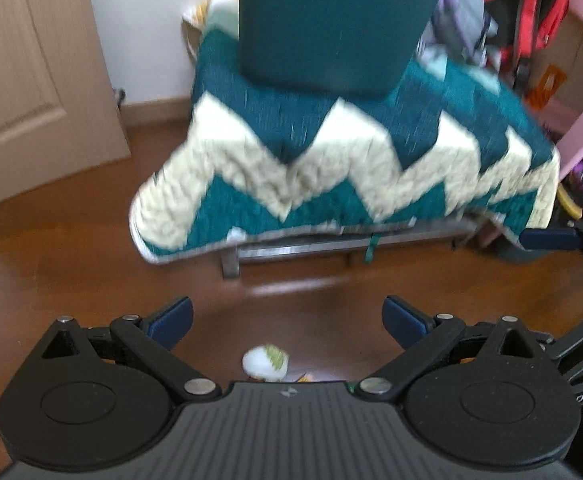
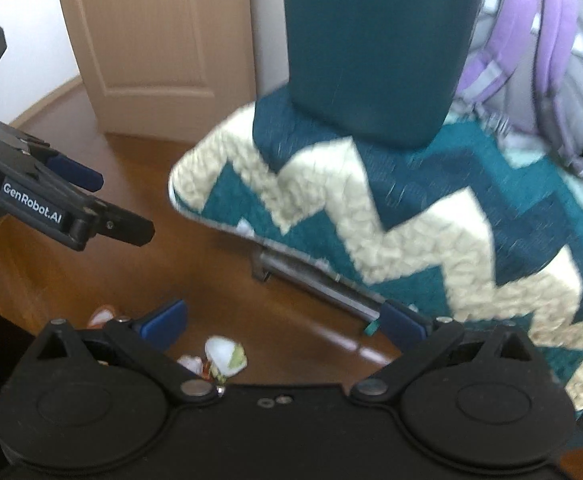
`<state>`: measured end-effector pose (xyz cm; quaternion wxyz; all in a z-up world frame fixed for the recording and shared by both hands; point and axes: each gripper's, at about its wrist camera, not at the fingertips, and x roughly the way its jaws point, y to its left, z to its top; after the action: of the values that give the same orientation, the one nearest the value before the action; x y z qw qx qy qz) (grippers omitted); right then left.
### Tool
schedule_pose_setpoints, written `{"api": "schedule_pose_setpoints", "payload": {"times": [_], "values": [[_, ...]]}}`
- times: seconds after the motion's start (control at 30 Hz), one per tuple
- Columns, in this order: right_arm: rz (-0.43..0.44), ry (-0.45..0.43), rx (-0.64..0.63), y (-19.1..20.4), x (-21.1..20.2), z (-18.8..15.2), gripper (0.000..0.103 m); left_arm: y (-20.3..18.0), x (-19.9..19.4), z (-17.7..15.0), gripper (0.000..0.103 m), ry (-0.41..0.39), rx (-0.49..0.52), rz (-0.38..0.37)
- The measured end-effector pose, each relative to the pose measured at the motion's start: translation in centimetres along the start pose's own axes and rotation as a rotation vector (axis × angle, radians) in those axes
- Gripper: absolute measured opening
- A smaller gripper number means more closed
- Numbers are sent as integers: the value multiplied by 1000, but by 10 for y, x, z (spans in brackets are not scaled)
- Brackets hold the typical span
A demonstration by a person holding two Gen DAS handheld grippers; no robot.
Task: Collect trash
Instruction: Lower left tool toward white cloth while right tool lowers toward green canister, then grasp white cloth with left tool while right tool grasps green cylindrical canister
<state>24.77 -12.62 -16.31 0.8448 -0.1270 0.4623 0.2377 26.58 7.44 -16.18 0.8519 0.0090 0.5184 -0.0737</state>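
Left wrist view: a chair draped in a teal-and-cream zigzag quilt [image 1: 331, 168] stands over the brown wood floor [image 1: 71, 264].

Below the quilt, on the floor, the left gripper [image 1: 287, 320] has its jaws spread wide and empty; so does the right gripper [image 2: 283, 322]. A crumpled white-and-green wrapper [image 1: 265, 362] lies on the floor nearer than the quilt, just beyond the left gripper's body, with smaller scraps [image 2: 190, 362] beside it.

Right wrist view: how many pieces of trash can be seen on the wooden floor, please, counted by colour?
white and green wad: 1
pink and white scrap: 1
orange and white scrap: 1
Total: 3
The picture is blurred, and more may be hidden at the lower edge of the view.
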Motion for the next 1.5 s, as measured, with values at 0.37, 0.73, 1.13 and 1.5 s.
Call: {"api": "schedule_pose_setpoints", "payload": {"times": [0.37, 0.73, 1.13, 1.5], "values": [[29, 243, -76, 4, 114, -54, 102, 14, 125, -37, 101, 291, 208, 39], [85, 491, -181, 16, 219, -120, 96, 43, 236, -96, 101, 528, 242, -30], [135, 687, -320, 35, 288, -183, 91, 71, 315, -149, 101, 614, 105, -68], [127, 720, -396, 45, 308, -203, 71, 77, 333, -159, 71, 622, 16, -148]]}}
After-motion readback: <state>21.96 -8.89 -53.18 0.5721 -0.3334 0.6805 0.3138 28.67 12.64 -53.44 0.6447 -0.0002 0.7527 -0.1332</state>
